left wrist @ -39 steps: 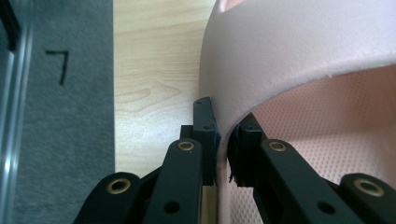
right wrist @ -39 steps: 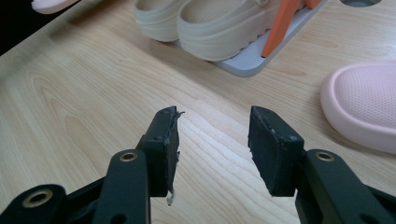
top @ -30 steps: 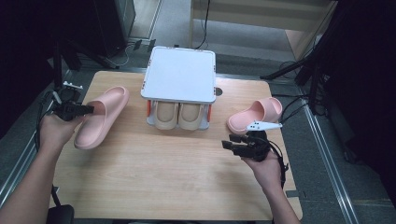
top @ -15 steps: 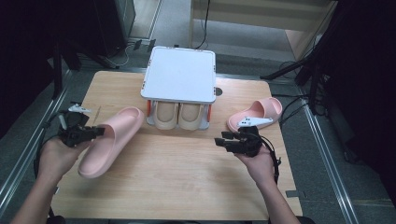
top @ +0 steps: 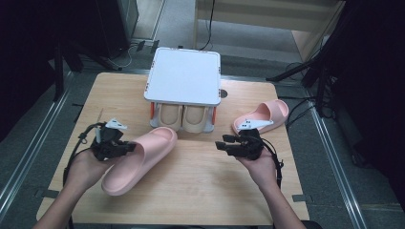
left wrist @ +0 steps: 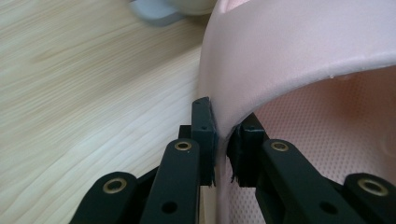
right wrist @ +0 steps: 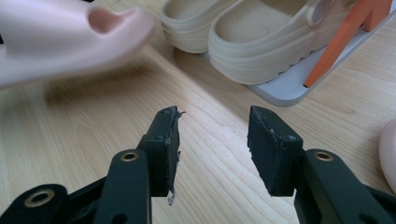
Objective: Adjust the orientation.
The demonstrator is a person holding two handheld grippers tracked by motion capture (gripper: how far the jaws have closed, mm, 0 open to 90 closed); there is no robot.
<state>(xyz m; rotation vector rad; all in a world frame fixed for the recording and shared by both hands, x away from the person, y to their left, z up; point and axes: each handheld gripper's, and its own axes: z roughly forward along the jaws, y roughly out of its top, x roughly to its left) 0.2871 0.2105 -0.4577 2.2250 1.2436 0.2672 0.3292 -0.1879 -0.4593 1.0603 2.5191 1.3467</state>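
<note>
We are gripping the pink slipper (top: 138, 160) with our left gripper (top: 112, 143), jaws pinched on its strap edge — it seems lifted slightly, long axis diagonal, toe toward the shoe rack (top: 184, 78). Our right gripper (top: 229, 143) is hovering with jaws apart above the table (top: 200, 191) — the other pink slipper (top: 265, 114) just behind it.

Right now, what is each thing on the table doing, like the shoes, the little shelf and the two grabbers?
Left gripper: shut on the pink foam slipper's rim.
Pink foam slipper: held, angled toward the rack.
Right gripper: open, holding nothing.
Second pink slipper: lying on the table, untouched.
Beige clogs: paired under the rack's top.
White two-tier rack: upright.
</note>
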